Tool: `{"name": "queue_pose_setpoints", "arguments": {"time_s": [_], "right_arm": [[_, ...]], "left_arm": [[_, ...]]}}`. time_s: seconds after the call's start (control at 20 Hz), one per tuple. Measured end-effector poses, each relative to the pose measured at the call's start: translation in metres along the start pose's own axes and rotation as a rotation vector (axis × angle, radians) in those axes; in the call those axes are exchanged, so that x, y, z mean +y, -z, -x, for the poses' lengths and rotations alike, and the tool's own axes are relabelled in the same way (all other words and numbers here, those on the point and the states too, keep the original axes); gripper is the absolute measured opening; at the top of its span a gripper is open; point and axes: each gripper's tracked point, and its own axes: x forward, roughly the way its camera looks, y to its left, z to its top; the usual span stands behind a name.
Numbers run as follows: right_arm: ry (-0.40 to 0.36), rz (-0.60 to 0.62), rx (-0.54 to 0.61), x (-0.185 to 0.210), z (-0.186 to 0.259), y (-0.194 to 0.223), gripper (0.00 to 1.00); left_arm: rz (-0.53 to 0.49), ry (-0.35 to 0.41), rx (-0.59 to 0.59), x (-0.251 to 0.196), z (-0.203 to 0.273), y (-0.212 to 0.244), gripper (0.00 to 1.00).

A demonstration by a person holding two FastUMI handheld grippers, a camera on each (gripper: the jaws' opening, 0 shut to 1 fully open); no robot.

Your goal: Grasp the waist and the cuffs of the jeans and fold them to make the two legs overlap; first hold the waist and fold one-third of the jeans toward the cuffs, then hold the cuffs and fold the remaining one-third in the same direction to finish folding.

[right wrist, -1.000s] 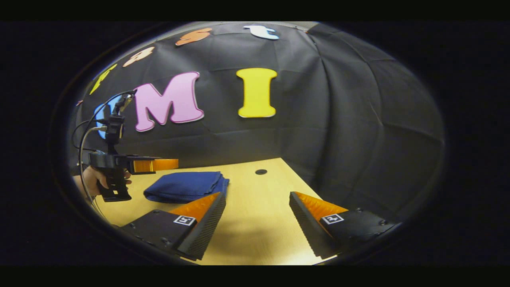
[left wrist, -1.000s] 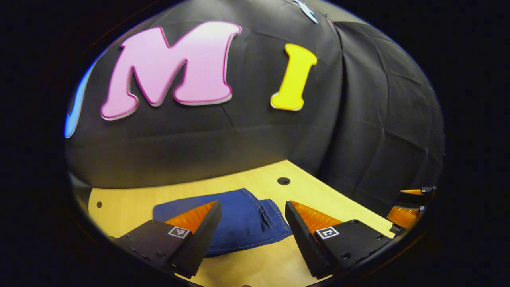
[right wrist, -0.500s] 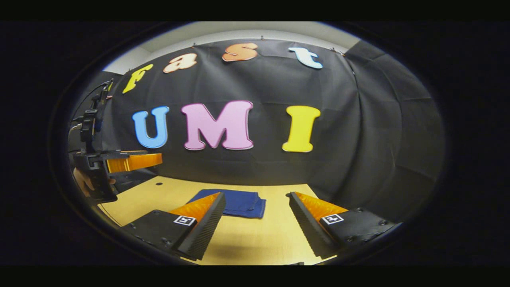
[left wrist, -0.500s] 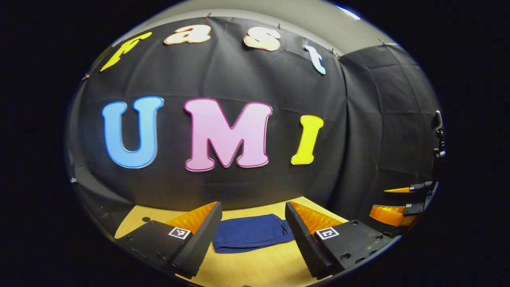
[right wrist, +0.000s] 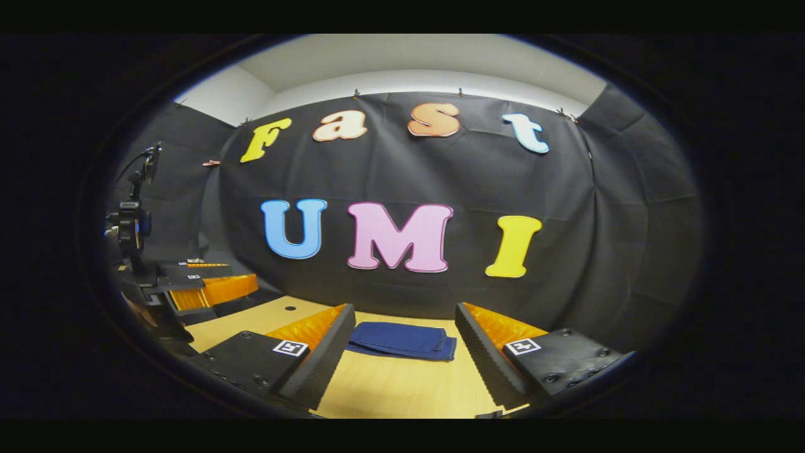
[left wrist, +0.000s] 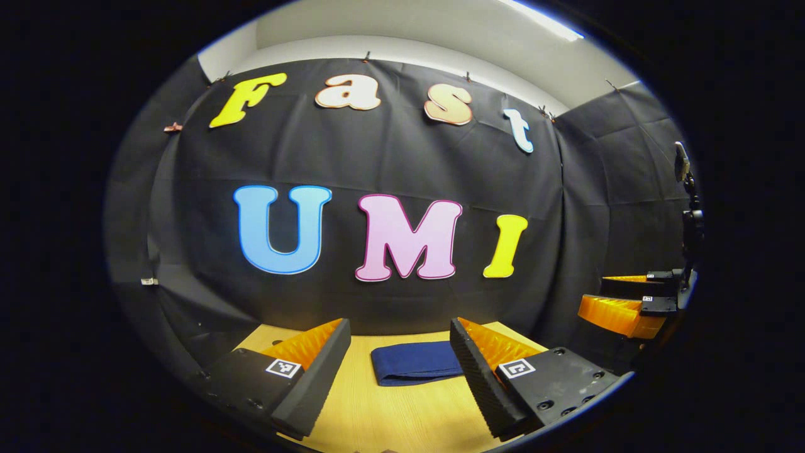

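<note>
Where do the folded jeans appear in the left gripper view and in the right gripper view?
Left gripper view: folded jeans lie low at centre, on the table.
Right gripper view: folded jeans lie low at centre, on the table.
Shared landmark: the table's far edge, where it meets the black cloth wall, just behind the jeans.

No readable words, brands or numbers appear on the equipment. The only markings are small square black-and-white code tags. In the left gripper view, the left gripper (left wrist: 399, 322) carries 1 tag (left wrist: 282, 368) on the base of each of its 2 fingers, lower left and lower right of the frame. In the right gripper view, the right gripper (right wrist: 402, 308) carries a matching tag (right wrist: 290, 347) on each finger base. Their patterns form blocky shapes, not legible characters.
</note>
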Motion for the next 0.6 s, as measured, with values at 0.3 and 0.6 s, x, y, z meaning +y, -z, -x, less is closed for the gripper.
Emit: {"name": "queue_pose_setpoints", "arguments": {"time_s": [0.3,0.6], "right_arm": [[-0.005,-0.016,0.003,0.034,0.026,0.015,0.97],[0.002,-0.021,-0.011,0.047,0.023,0.006,0.97]], "left_arm": [[-0.001,-0.042,-0.023,0.024,0.044,0.019,0.98],[-0.01,-0.082,-0.017,0.054,0.059,0.016,0.98]]}}
